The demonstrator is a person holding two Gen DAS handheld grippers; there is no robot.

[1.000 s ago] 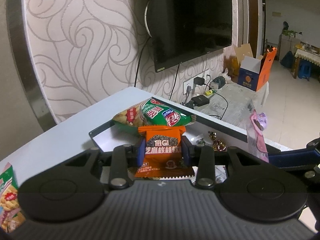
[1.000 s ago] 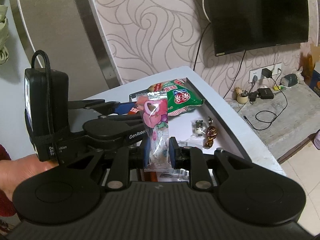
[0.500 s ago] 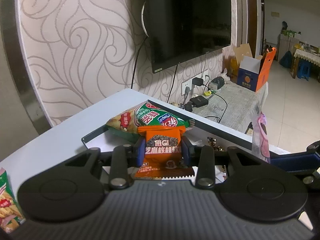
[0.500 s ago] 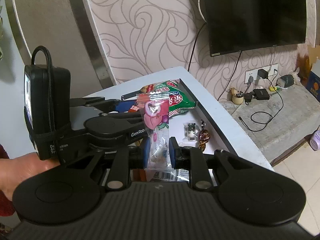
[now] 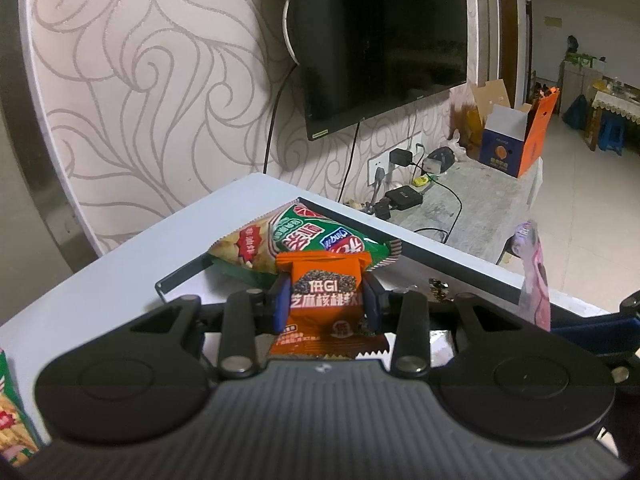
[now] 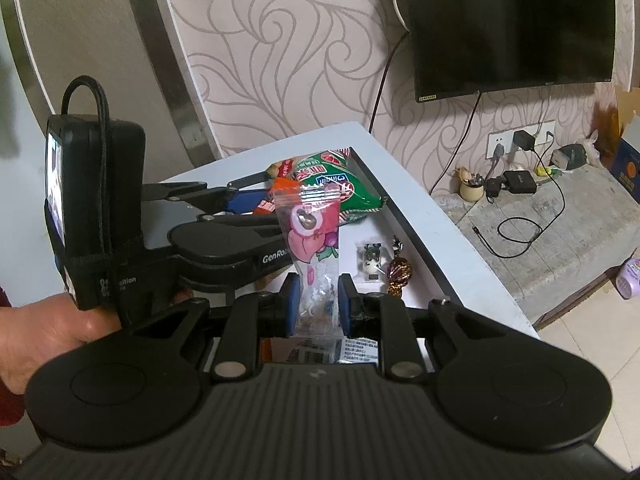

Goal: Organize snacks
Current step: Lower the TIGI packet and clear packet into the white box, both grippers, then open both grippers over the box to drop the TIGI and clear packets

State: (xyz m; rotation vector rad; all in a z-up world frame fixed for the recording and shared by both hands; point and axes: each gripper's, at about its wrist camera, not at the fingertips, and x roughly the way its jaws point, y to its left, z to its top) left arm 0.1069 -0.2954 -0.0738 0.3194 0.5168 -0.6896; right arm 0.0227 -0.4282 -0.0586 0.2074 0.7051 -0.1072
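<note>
Left wrist: left gripper (image 5: 325,307) clamped on orange sachet (image 5: 325,300), upright, ready to drop into tray (image 5: 182,278) just ahead (green bag (image 5: 304,240) already inside). Tray sits farther ahead than 1 s ago.

Right wrist: right gripper (image 6: 318,304) pinches pink candy bag (image 6: 316,248); view shifted slightly.

Dim, flat indoor light with soft, weak shadows; the brightest area lies far right of the left gripper (image 5: 325,307), in the room beyond. Fisheye bending curves wall lines at the edges. The television (image 6: 512,24) behind stays black, slightly sheened, and fine detail is soft
</note>
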